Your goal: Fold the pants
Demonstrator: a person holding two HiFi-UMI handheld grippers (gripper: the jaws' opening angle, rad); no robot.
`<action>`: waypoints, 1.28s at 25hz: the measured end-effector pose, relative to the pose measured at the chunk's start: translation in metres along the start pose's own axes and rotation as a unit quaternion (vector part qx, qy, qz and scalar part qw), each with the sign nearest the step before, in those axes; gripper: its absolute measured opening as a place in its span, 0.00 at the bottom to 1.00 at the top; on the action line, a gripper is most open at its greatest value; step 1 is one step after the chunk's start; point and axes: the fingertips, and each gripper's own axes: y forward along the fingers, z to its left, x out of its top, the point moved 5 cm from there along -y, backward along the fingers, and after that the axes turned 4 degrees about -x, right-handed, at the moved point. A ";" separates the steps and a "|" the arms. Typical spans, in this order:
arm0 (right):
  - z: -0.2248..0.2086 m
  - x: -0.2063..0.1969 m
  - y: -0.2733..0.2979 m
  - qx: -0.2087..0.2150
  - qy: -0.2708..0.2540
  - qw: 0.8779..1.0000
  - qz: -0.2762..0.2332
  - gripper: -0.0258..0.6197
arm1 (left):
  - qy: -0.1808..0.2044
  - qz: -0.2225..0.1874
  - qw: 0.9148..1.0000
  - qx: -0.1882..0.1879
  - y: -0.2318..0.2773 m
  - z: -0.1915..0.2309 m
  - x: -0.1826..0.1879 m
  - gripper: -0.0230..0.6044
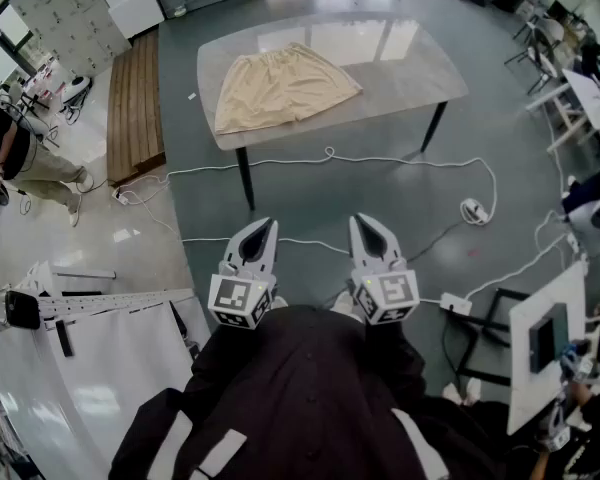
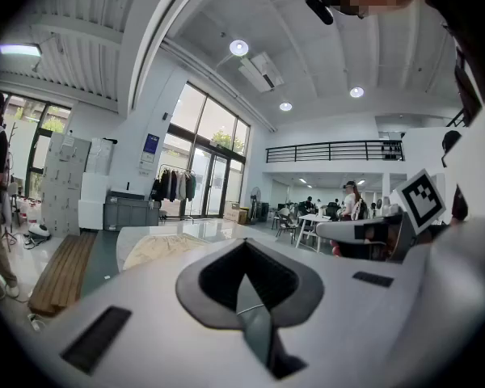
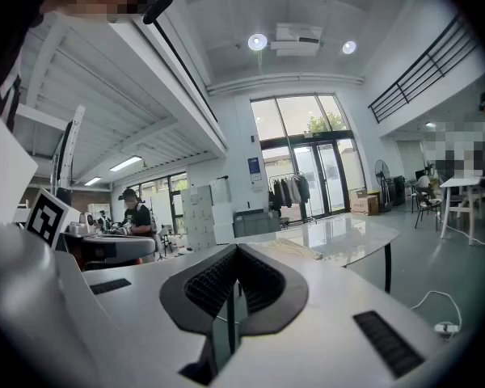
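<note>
While the beige pants [image 1: 285, 86] lie spread flat on the grey surface [image 1: 405, 73], the wearer of the rig stands well back from it, and a white cable [image 1: 380, 158] snakes over the floor between. From the two tools the garment sits at about twelve o'clock, a touch toward eleven. It covers the nine o'clock half of the surface, with the gathered waistband toward the far edge and the hems toward the near one.

The left gripper [image 1: 264, 226] and the right gripper [image 1: 365, 221] are held side by side, close in front of the wearer's dark top [image 1: 310, 398], both pointing toward the surface. Each carries its marker cube [image 1: 242, 300] at the rear. On the left one the fingers [image 2: 255, 322] are clenched together with nothing between them. The right one's fingers [image 3: 220, 330] are pressed shut the same way, equally empty.

A wooden platform [image 1: 135, 108] lies on the floor at ten o'clock, just beside the surface's short end. A person [image 1: 20, 158] stands farther out at nine o'clock. A power strip [image 1: 455, 305] rests on the floor at about three o'clock of the right gripper.
</note>
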 end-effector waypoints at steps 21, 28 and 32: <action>0.064 -0.012 0.014 -0.057 0.030 0.998 -0.014 0.04 | -0.002 -0.011 1.000 -0.026 -0.051 0.073 -0.005 0.04; 0.055 -0.007 0.045 -0.059 0.021 0.998 -0.020 0.04 | -0.002 -0.017 0.999 -0.027 -0.026 0.094 -0.003 0.04; 0.043 -0.006 0.077 -0.055 0.027 0.998 -0.031 0.04 | 0.009 -0.016 0.999 -0.028 0.000 0.112 0.002 0.04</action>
